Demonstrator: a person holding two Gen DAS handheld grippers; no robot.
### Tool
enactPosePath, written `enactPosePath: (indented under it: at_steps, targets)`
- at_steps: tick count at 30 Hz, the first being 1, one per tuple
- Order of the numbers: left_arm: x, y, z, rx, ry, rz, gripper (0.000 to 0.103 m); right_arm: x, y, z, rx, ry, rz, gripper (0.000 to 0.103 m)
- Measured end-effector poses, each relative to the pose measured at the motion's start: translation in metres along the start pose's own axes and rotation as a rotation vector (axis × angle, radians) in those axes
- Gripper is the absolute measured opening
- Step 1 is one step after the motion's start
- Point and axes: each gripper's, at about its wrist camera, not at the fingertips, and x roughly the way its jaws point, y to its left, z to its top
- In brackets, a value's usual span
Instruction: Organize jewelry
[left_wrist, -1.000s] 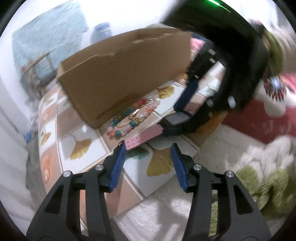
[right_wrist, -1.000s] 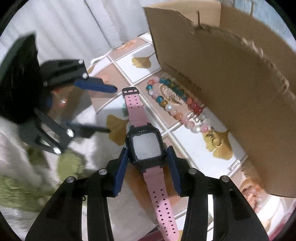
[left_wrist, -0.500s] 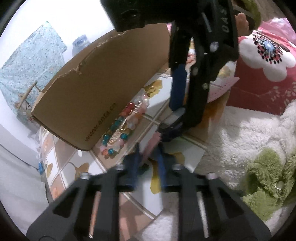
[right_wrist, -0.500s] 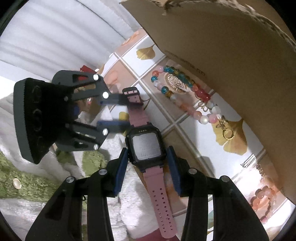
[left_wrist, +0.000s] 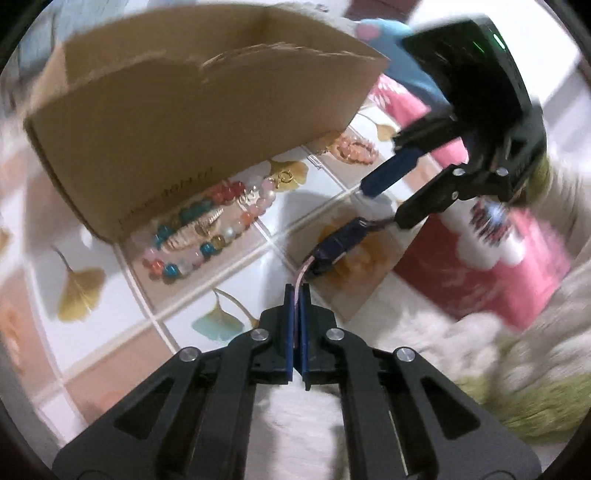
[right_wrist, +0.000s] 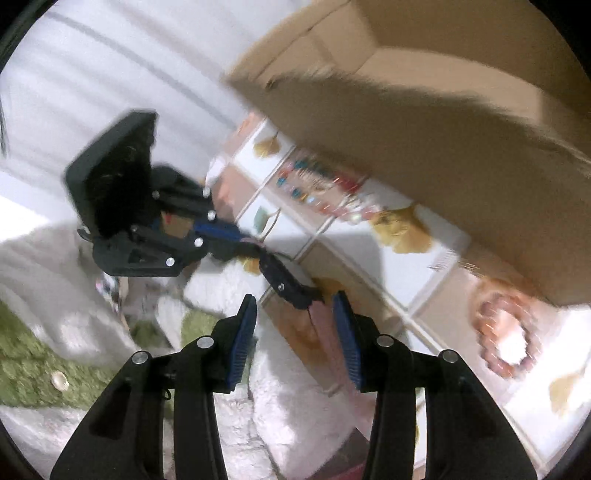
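My left gripper (left_wrist: 297, 291) is shut on the pink strap of the black-faced watch (left_wrist: 338, 245). The watch hangs tilted above the tiled mat; it also shows in the right wrist view (right_wrist: 286, 284). My right gripper (right_wrist: 293, 306) is open, its fingers apart just behind the watch, no longer gripping it. It shows in the left wrist view (left_wrist: 384, 199) past the watch. A multicolour bead bracelet (left_wrist: 207, 229) with a gold piece lies against the cardboard box (left_wrist: 192, 107). A pink bead bracelet (right_wrist: 506, 332) lies beside the box.
The tiled mat with ginkgo leaves (left_wrist: 221, 317) lies on a white and green fluffy rug (right_wrist: 44, 354). A pink flowered cushion (left_wrist: 491, 258) sits to the right. The box wall stands high behind the bracelets.
My left gripper closed on the watch strap. My right gripper opened and released the watch body, and both views have tilted and blurred with motion.
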Motion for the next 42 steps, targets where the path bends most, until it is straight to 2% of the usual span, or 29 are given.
enactPosePath:
  at_steps: [3, 5, 6, 7, 10, 12, 14, 15, 20, 24, 32, 42]
  targets:
    - [0.005, 0.015, 0.001, -0.102, 0.051, -0.072, 0.002, -0.021, -0.008, -0.008, 0.035, -0.091, -0.014, 0.043]
    - [0.009, 0.030, 0.002, -0.200, 0.086, -0.138, 0.002, -0.030, -0.012, -0.013, 0.053, -0.153, -0.061, 0.043]
    - [0.010, 0.035, 0.003, -0.224, 0.098, -0.146, 0.002, -0.034, -0.014, -0.016, 0.065, -0.184, -0.069, 0.043]
    - [0.010, 0.041, 0.005, -0.229, 0.104, -0.135, 0.002, -0.037, -0.014, -0.018, 0.069, -0.199, -0.073, 0.043]
    - [0.010, 0.040, 0.008, -0.190, 0.100, -0.040, 0.009, -0.038, -0.007, -0.023, 0.034, -0.231, -0.121, 0.043]
    - [0.009, 0.033, 0.011, -0.142, 0.094, 0.026, 0.021, -0.038, 0.000, -0.025, -0.014, -0.231, -0.173, 0.043]
    - [0.006, 0.032, 0.017, -0.102, 0.082, 0.080, 0.034, -0.026, 0.011, -0.022, -0.085, -0.220, -0.221, 0.043]
    - [0.004, 0.028, 0.018, -0.077, 0.072, 0.102, 0.037, -0.018, 0.014, -0.020, -0.119, -0.212, -0.242, 0.043]
    - [0.007, -0.002, 0.012, 0.078, 0.060, 0.191, 0.045, 0.020, 0.024, 0.000, -0.256, -0.141, -0.296, 0.046]
    - [0.017, -0.019, -0.001, 0.195, 0.066, 0.291, 0.045, 0.034, 0.023, 0.015, -0.304, -0.104, -0.309, 0.049]
    - [0.021, -0.022, -0.013, 0.241, 0.014, 0.293, 0.045, 0.054, 0.014, 0.027, -0.281, -0.010, -0.245, 0.053]
    - [0.016, -0.020, -0.026, 0.277, -0.022, 0.275, 0.045, 0.056, 0.022, 0.013, -0.222, 0.092, -0.207, 0.059]
